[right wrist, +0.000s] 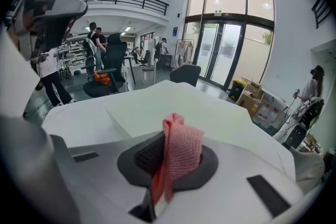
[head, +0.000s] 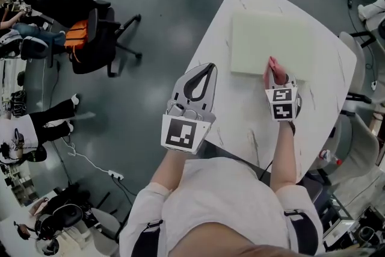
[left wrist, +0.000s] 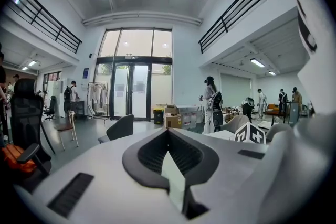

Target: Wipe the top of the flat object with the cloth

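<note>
Marbled table [head: 240, 111], flat pale slab [head: 271, 42], knitted pink cloth [right wrist: 181, 149]

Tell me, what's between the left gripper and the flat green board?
Nothing but a bare strip of white table lies between the left gripper and the flat board. The head view shows it.

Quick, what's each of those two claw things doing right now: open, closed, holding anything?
Left gripper: closed, jaw tips together, holding nothing.
Right gripper: closed on the pink cloth.
</note>
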The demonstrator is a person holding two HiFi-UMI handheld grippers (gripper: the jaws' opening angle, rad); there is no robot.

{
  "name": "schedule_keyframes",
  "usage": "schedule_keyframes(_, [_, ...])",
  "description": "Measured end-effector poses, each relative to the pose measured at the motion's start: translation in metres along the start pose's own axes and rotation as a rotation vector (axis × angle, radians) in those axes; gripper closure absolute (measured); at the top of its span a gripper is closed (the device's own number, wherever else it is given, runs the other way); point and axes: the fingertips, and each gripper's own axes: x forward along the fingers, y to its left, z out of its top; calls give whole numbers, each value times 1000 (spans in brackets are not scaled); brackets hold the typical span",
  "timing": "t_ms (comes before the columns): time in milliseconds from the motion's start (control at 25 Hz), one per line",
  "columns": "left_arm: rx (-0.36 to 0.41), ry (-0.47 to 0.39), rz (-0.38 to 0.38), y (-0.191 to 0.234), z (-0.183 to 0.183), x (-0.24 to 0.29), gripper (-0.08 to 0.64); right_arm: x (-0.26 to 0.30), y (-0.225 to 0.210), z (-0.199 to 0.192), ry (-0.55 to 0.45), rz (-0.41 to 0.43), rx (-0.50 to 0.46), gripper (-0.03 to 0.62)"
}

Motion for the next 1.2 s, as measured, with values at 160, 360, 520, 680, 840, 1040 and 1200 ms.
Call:
schedule_keyframes(160, [3,-1,19,23,0,-22,545,9,38,18,-14,21,-1,561])
schedule_keyframes(360, [-1,-5,54,51,0,-51,545,20,86,41,-34,60,-42,561])
schedule_keyframes(520, [-1,-11,72,68,3,-71,545,26,110,56,-39,63,-72,561])
schedule_keyframes(680, [7,-10,70,76,0,-82,545,28,114,59,-37,53,-47,561])
schedule_keyframes(840, [15,-42,43,76,8,-90,545,7,106,66,-100,19,69,561])
schedule_keyframes(1040, [35,-45,-26,67,10,-94,546,-44,100,81,-218,-17,147,561])
schedule_keyframes(1200, [50,-64,-114,50,17,-93,545,-94,96,88,-310,-64,201,561])
